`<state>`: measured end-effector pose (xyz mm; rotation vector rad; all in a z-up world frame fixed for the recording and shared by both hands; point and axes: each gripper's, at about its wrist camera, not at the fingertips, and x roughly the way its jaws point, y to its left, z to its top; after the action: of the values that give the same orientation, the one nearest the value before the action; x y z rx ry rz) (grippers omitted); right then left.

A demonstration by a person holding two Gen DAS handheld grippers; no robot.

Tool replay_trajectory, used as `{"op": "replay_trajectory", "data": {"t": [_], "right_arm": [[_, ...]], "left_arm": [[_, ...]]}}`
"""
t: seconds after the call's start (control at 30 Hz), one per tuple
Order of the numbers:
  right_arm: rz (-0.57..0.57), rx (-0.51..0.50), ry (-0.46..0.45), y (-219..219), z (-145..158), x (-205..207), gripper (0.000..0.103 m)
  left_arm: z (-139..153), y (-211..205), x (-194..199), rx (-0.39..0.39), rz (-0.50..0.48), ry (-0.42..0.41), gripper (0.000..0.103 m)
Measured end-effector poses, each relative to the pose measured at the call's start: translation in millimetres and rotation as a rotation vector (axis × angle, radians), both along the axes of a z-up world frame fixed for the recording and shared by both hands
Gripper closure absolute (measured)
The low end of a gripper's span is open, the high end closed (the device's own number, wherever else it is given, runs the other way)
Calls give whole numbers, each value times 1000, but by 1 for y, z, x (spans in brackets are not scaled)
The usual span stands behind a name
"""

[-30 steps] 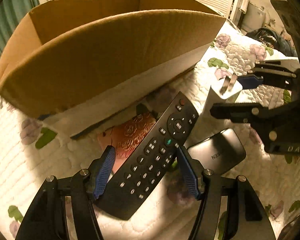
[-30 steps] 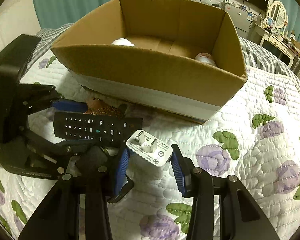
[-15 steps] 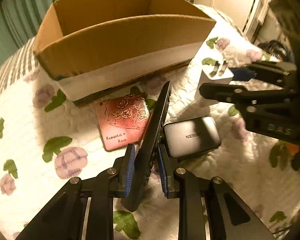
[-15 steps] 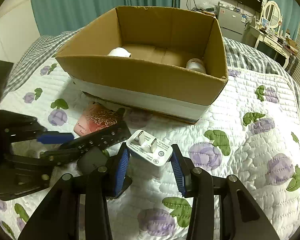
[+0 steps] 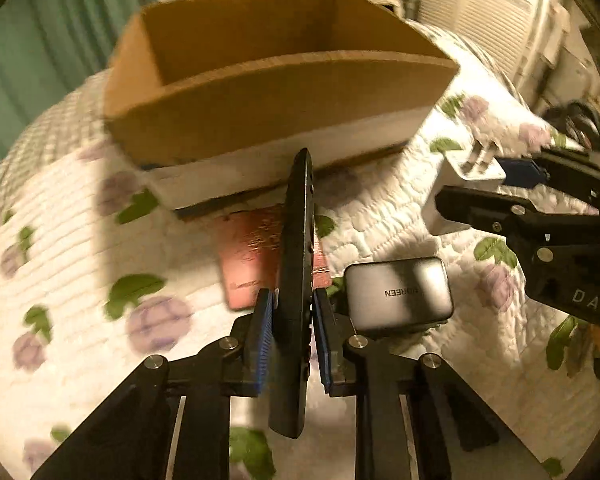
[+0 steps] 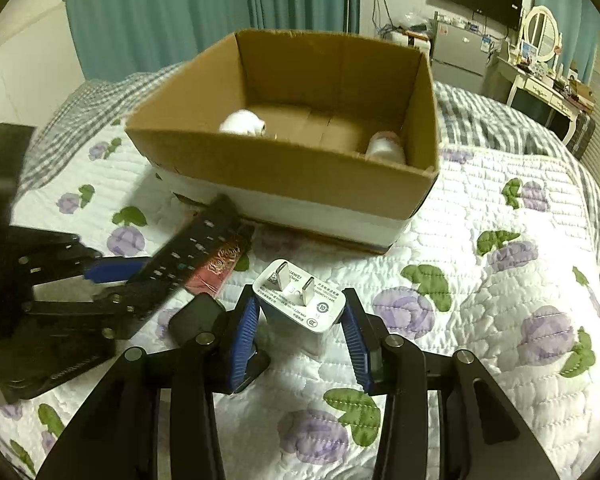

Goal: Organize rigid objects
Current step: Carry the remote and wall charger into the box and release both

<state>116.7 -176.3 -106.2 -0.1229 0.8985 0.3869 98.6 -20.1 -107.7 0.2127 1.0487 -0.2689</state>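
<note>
my left gripper [image 5: 293,332] clamps the tv remote [image 5: 296,280] edge-on; my right gripper [image 6: 300,332] pinches the white charger [image 6: 300,300], cardboard box [image 6: 292,168] at 12 o'clock.

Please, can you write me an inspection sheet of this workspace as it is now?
Surface: quilt on a bed.
Job's things: remote on edge, in left tongs; white charger between right tongs, contact unclear; cardboard box holds two white items.
Clutter: red card, grey case on quilt.
Grippers: left shut on remote; right unclear.
Cables: some hang by the far wall.
Surroundings: curtains, TV, mirror.
</note>
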Motion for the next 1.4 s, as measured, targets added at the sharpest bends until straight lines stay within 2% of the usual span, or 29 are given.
{"op": "replay_trajectory", "data": {"t": [0.17, 0.37, 0.53, 0.63, 0.8, 0.9, 1.17, 1.3, 1.4], "right_arm": [[-6, 20, -50, -6, 24, -13, 62], [3, 56, -112, -15, 61, -29, 62], [4, 61, -202, -16, 102, -20, 62], [-1, 74, -244, -17, 122, -5, 62], [-15, 74, -283, -18, 137, 29, 62], [-26, 72, -285, -20, 136, 52, 62], [-9, 12, -238, -16, 104, 112, 62], [6, 7, -184, -16, 82, 123, 62], [5, 0, -187, -17, 79, 122, 62]], "left_arm": [[40, 10, -31, -17, 96, -99, 84], [91, -8, -42, -46, 147, -216, 84], [133, -14, -25, -68, 161, -297, 84], [141, -22, -5, -63, 158, -321, 84], [138, -32, 34, -73, 151, -317, 83], [123, -35, 64, -66, 166, -295, 83], [77, -38, 126, -57, 186, -239, 83], [61, -42, 135, -38, 180, -225, 83], [56, -42, 137, -45, 187, -206, 81]]}}
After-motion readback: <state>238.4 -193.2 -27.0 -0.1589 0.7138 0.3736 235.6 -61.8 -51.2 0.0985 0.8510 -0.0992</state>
